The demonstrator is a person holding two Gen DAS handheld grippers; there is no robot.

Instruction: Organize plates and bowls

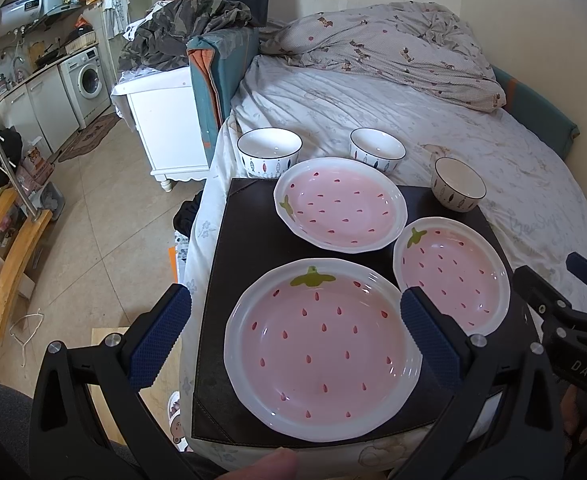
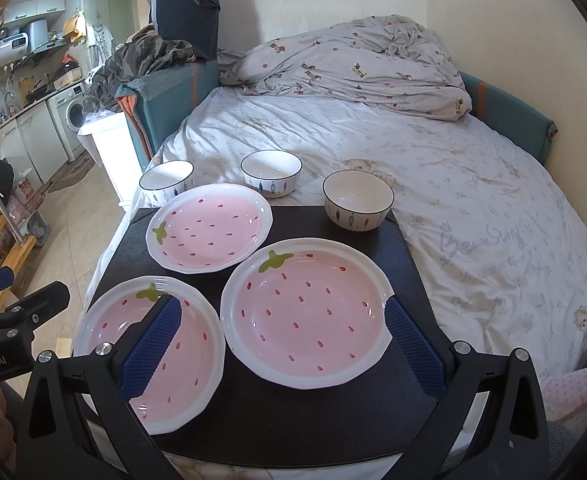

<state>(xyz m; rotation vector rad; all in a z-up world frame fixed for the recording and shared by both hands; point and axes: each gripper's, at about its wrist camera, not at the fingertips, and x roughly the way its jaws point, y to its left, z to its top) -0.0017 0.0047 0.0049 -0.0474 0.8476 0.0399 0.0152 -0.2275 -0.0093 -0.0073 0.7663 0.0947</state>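
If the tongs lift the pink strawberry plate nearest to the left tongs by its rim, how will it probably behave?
The nearest strawberry plate looks like glazed ceramic, so probably stiff and rather heavy for its size. Its glossy white rim may slip between the pads. It seems breakable, though the mat and bed below might soften a fall.
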